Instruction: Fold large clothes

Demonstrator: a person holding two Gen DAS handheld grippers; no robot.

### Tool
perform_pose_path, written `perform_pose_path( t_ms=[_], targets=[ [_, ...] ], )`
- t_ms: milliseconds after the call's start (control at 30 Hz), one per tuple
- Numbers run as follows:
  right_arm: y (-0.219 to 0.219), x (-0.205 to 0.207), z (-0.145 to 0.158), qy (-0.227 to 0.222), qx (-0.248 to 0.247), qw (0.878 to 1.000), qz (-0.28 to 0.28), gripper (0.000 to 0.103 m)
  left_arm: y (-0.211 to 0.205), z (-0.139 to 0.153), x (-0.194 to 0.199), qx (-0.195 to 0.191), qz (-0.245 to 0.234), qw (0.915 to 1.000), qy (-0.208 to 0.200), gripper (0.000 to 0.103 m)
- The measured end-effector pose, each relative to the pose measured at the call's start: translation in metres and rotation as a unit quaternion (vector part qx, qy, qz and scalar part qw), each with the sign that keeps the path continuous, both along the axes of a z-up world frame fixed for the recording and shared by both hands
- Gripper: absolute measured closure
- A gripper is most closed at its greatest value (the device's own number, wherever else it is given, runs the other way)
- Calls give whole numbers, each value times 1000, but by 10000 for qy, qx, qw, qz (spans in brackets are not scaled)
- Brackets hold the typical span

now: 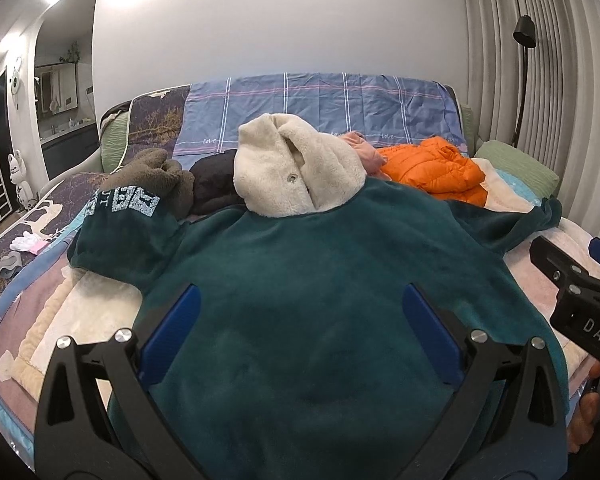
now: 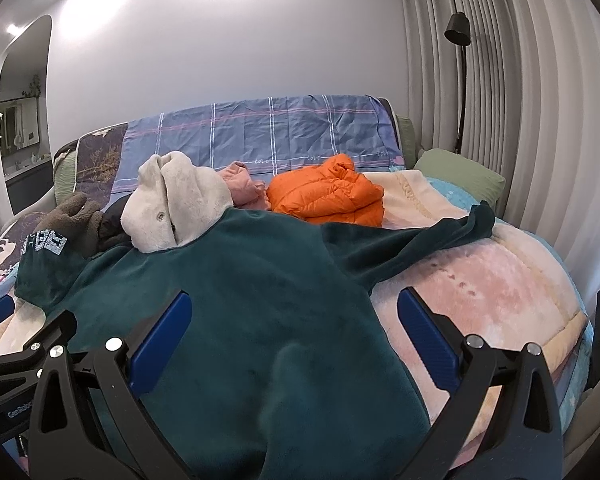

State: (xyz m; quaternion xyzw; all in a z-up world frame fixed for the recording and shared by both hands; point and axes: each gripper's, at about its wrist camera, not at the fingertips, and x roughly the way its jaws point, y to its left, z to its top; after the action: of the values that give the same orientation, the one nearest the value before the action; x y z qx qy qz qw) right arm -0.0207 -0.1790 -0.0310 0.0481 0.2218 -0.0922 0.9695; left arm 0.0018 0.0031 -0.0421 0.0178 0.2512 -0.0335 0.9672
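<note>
Left gripper (image 1: 300,312): black triangular cut-out linkage arms, silver round screws, blue ribbed finger pads (image 1: 172,332).
Right gripper (image 2: 296,320): same black frame, blue pads (image 2: 424,336), silver screws.
Markings: white "DAS" and "GenRobo" lettering on the black bodies.

The bed (image 2: 500,280) wore a pale pink and cream blanket (image 2: 480,296). On it lay a dark green fleece top (image 1: 320,300), spread flat, a cream fleece garment (image 1: 296,168), an orange puffer jacket (image 2: 328,192), a pink piece (image 2: 242,184) and a brown fleece (image 1: 156,176), possibly crumpled.
</note>
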Motion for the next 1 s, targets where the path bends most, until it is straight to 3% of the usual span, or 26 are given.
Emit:
perform_pose_path(
  t_ms=[1000],
  targets=[
    [17, 7, 4, -11, -211, 9997, 146, 1, 10, 2, 3, 0, 108, 9999, 25, 2]
  ],
)
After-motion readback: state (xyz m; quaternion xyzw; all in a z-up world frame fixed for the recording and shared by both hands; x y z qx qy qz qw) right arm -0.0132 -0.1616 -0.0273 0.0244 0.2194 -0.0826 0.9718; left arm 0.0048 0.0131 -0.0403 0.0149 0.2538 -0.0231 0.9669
